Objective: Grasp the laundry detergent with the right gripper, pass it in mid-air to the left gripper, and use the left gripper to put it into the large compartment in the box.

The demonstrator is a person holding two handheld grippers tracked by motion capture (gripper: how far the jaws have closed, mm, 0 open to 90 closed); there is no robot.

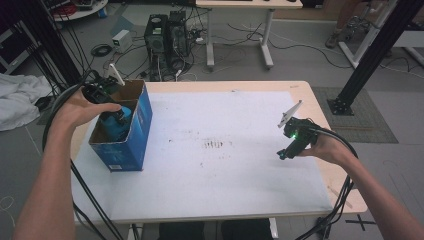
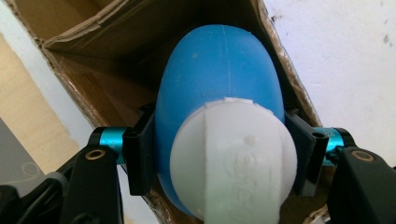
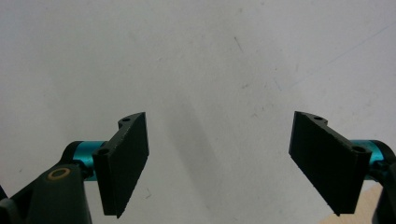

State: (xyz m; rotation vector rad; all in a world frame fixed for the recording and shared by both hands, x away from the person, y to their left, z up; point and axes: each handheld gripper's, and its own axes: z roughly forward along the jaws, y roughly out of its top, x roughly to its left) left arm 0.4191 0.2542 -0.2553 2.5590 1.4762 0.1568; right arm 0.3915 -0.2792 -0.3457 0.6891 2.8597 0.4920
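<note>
Left gripper (image 2: 219, 154) clamped on a blue bottle (image 2: 215, 79) with a white cap (image 2: 233, 161), inside an open cardboard box (image 1: 140, 125) at the table's left, right gripper (image 3: 219, 163) spread wide, nothing between its jaws, over the white mat (image 1: 225, 165)

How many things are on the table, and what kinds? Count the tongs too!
Blue cardboard box, open at the top: 1
Blue plastic bottle with a white cap, standing in the box: 1
Tongs: 2, the left tongs and the right tongs
Total: 4
</note>
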